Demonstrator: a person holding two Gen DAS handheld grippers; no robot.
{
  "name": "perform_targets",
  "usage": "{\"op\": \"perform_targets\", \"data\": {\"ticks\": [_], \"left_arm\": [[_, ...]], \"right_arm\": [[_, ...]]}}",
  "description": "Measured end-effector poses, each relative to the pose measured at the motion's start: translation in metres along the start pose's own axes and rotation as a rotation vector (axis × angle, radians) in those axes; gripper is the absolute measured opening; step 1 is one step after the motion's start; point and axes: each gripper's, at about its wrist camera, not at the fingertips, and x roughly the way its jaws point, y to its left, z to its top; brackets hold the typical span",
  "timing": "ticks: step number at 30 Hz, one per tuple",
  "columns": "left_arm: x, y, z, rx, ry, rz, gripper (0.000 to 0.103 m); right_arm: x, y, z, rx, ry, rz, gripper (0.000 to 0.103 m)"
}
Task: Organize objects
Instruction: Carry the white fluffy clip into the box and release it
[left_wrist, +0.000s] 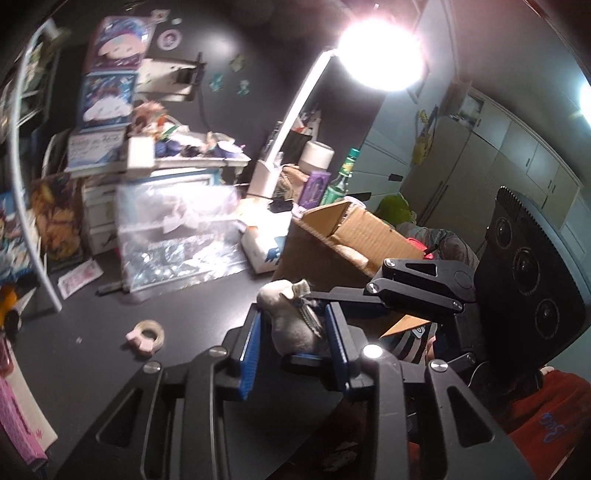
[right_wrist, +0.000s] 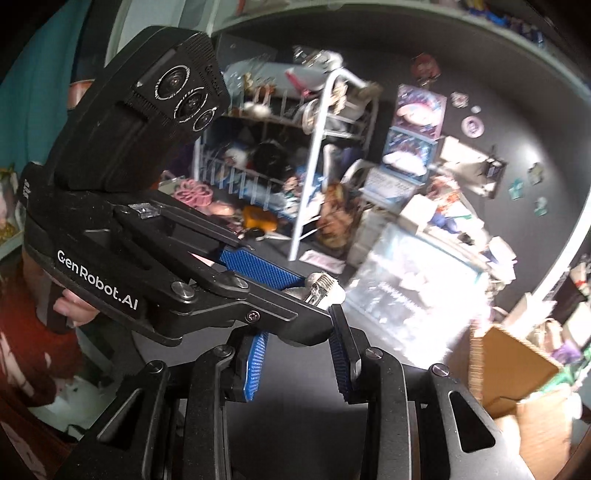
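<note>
Left gripper (left_wrist: 293, 326) clamps grey plush toy (left_wrist: 288, 325); right gripper (right_wrist: 301, 345) parted.

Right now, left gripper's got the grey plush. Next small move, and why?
Probably carry it right, over the open cardboard box, then release. The left gripper is shut on the grey plush; the right gripper is open and holds nothing.
</note>
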Motion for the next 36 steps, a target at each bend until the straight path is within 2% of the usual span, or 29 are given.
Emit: {"op": "perform_targets", "data": {"ticks": [6,12,17,22,23,25,26,27,28,30,36], "left_arm": [[0.030,-0.031,0.031,0.057,0.024,-0.038,0.031],[0.077,-0.054,0.060,0.074,0.081,-0.085,0.030],[0.112,-0.063,0.074,0.075,0.144,-0.099,0.030],[0.136,-0.068,0.080,0.085,0.200,-0.084,0.031],[0.139,-0.069,0.081,0.093,0.207,-0.073,0.033],[0.143,-0.069,0.082,0.103,0.218,-0.058,0.056],[0.142,-0.070,0.083,0.107,0.210,-0.055,0.062],[0.141,-0.070,0.083,0.113,0.202,-0.051,0.070],[0.138,-0.070,0.085,0.119,0.193,-0.045,0.073],[0.132,-0.070,0.086,0.121,0.177,-0.048,0.077],[0.104,-0.061,0.087,0.095,0.107,-0.043,0.079]], "right_arm": [[-0.029,-0.035,-0.006,0.013,-0.007,-0.073,0.027],[-0.048,-0.079,-0.019,0.068,0.027,-0.117,0.027],[-0.050,-0.112,-0.033,0.126,0.076,-0.114,0.027],[-0.048,-0.136,-0.046,0.187,0.135,-0.075,0.028],[-0.047,-0.140,-0.047,0.198,0.147,-0.066,0.028],[-0.044,-0.146,-0.050,0.221,0.162,-0.047,0.030],[-0.042,-0.149,-0.051,0.225,0.175,-0.045,0.032],[-0.041,-0.150,-0.051,0.225,0.180,-0.055,0.037],[-0.042,-0.152,-0.051,0.222,0.178,-0.064,0.045],[-0.045,-0.153,-0.050,0.227,0.170,-0.067,0.056],[-0.050,-0.147,-0.044,0.215,0.154,-0.077,0.057]]}}
